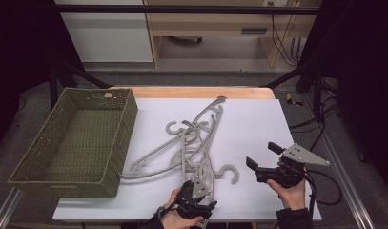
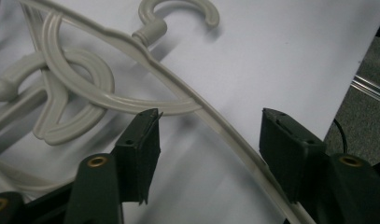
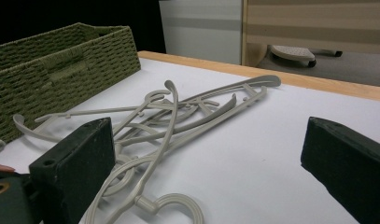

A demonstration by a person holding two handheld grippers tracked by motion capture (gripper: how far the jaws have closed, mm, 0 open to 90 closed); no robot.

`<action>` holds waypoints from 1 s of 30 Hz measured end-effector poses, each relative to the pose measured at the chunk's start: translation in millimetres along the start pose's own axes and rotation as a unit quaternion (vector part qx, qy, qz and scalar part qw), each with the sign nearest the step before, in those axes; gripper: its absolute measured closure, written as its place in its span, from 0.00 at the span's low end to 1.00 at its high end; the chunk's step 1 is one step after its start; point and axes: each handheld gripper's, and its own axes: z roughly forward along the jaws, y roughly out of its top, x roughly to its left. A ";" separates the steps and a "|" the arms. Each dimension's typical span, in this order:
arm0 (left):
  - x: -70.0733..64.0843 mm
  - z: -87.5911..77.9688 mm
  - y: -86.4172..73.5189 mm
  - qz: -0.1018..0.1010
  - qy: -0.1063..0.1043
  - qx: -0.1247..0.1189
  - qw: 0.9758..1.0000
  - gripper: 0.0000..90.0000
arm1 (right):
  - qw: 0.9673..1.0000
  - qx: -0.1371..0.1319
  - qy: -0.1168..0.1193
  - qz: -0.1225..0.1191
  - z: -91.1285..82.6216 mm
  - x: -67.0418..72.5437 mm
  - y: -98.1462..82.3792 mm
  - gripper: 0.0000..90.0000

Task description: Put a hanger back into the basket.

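- White sheeting (image 1: 258, 129) is laid over a wooden table (image 1: 196, 92), with a pale cabinet (image 1: 106, 33) seen behind it.
- A green woven basket (image 1: 113, 143) is placed at the table's left side, its long axis running away from the person.
- A tangled pile of grey plastic hangers (image 1: 194, 138) is spread flat just right of the basket; most long axes run diagonally from near-left to far-right, with one hook (image 1: 228, 172) pointed toward the right gripper.
- The left gripper (image 1: 199, 183) is held at the pile's near edge; its jaws are seen wide apart, and one hanger arm (image 2: 225, 135) passes between them, ungripped.
- The right gripper (image 1: 263, 155) is held above bare sheeting right of the pile, jaws spread wide, nothing between them.
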 end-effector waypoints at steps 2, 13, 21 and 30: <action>-0.8 2.4 -0.5 -0.009 -0.001 0.002 1.000 0.48 | 1.000 0.002 0.001 0.000 0.3 0.1 -0.2 0.04; -8.4 10.3 -0.8 -0.019 0.002 0.017 1.000 0.55 | 1.000 0.001 0.002 0.000 0.7 1.4 -0.1 0.04; -1.1 2.5 -2.9 -0.023 -0.014 0.033 0.999 0.71 | 1.000 0.001 0.003 0.000 0.6 1.6 -0.2 0.04; 12.0 -10.5 -9.0 -0.032 -0.023 0.056 0.998 0.85 | 1.000 0.003 0.004 -0.002 1.0 1.6 -0.5 0.04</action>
